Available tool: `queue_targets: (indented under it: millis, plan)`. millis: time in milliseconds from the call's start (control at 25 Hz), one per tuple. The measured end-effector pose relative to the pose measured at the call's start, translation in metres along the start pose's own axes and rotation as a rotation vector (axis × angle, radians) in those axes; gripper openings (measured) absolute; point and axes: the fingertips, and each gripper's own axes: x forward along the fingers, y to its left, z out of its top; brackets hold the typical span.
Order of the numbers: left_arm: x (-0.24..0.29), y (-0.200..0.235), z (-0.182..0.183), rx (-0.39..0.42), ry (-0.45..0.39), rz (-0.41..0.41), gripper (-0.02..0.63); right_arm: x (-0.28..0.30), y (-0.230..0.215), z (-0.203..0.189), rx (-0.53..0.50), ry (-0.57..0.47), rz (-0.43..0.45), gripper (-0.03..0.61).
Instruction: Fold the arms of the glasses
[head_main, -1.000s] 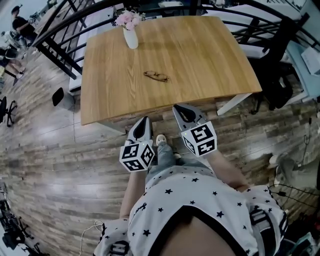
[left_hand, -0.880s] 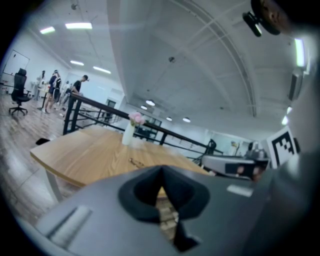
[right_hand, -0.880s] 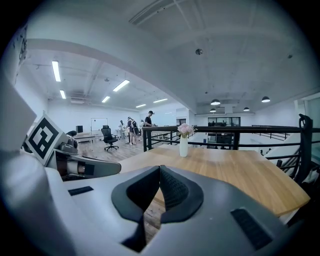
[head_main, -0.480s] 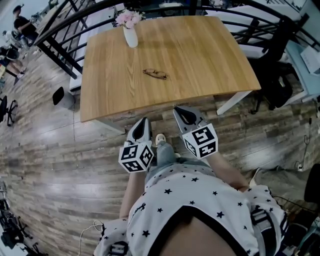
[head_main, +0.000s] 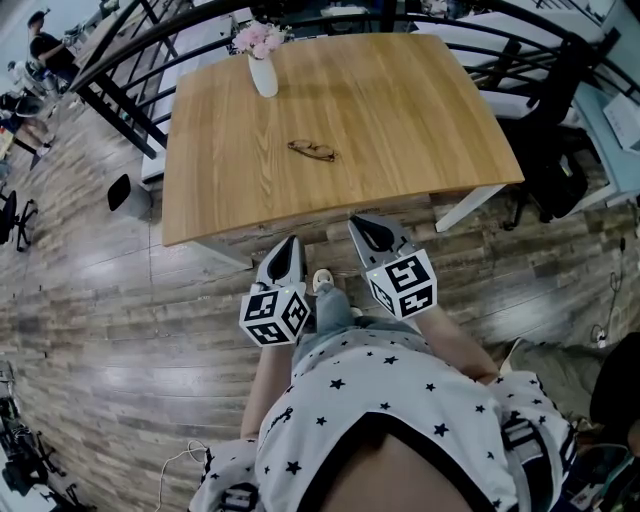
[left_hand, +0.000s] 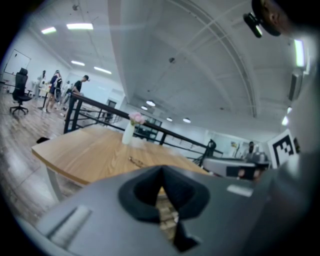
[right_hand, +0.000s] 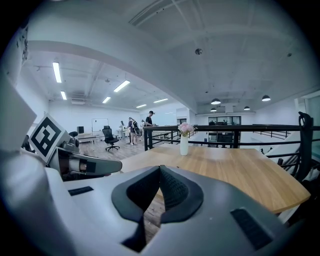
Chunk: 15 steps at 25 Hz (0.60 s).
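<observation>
A pair of thin dark-framed glasses (head_main: 313, 151) lies with its arms spread near the middle of the wooden table (head_main: 420, 110). In the left gripper view the glasses (left_hand: 136, 161) show as a small dark shape beyond the jaws. Both grippers hang in front of the table's near edge, short of the top and well apart from the glasses. My left gripper (head_main: 293, 241) is shut with nothing in it, its pads meeting at the tip (left_hand: 161, 170). My right gripper (head_main: 358, 221) is likewise shut and empty (right_hand: 160, 168).
A white vase of pink flowers (head_main: 262, 70) stands at the table's far left (right_hand: 184, 144). A black railing (head_main: 120, 60) runs behind the table. A black chair (head_main: 560, 170) is to the right. Plank floor lies under me. People stand far off (right_hand: 148, 125).
Grippers and glasses have kept their places. A dark shape has come in at the right edge of the floor.
</observation>
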Motion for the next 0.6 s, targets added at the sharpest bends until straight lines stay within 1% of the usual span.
queue_targets:
  millis: [280,600]
  plan:
    - [0.003,0.001,0.004,-0.002,0.002,0.001,0.008,0.006,0.0,0.003,0.021,0.0,0.027,0.015]
    - [0.006,0.007,0.004,-0.007,0.006,0.008,0.008,0.012,-0.001,0.003,0.014,0.004,0.027,0.015]
